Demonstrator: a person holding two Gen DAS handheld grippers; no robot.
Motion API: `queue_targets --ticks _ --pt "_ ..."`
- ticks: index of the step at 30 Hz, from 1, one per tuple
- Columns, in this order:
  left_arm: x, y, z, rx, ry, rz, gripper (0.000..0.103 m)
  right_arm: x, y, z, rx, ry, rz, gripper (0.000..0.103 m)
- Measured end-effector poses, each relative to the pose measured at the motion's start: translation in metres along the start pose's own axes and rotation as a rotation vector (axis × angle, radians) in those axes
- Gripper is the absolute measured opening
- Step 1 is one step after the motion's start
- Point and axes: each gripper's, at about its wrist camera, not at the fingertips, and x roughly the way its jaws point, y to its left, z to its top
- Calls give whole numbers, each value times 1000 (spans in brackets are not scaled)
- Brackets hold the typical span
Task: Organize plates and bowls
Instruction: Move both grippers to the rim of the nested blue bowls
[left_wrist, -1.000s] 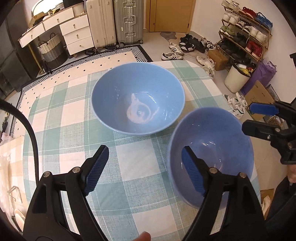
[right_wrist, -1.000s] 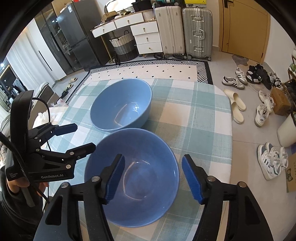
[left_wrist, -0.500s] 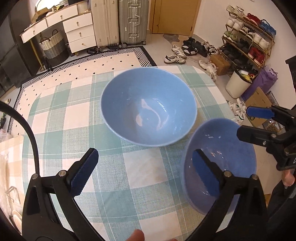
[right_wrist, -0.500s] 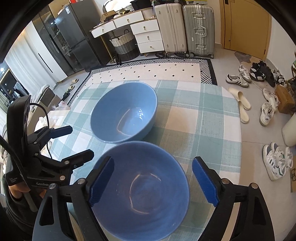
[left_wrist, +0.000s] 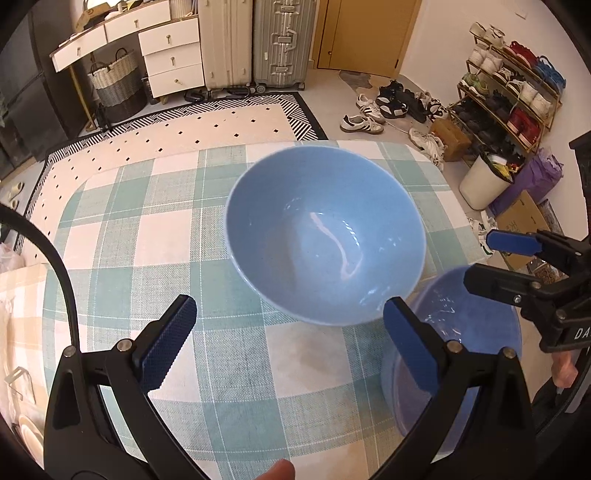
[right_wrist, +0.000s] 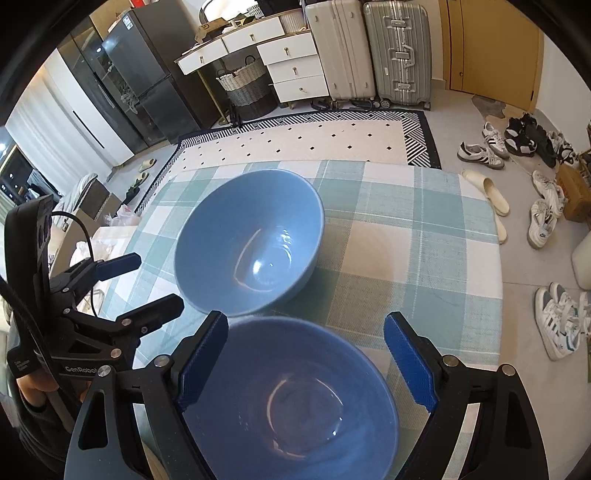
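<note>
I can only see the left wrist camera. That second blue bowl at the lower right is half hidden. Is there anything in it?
Observer: No. The right wrist view shows the near bowl whole, and it is empty.
Operator: Is the other claw holding it?
Observer: The right gripper is open, with the bowl between its fingers. I cannot tell whether a pad brushes the rim.
Operator: What stands further left in the room, past the drawers?
Observer: A tall dark fridge, against the wall.
</note>
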Motion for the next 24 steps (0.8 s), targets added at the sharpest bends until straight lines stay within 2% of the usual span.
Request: queue_targets --ticks 5,14,17,20,24 --pt "11 10 6 -19 9 -3 100 10 3 9 0 9 12 88" --pt "36 24 15 -36 34 -4 90 32 7 25 12 34 9 87" --pt "44 26 17 -38 44 -7 85 38 7 28 11 46 10 84" --pt "52 28 19 -38 54 -7 74 44 6 29 13 58 11 78" --pt "60 28 21 -33 64 -7 61 50 6 30 12 71 6 67"
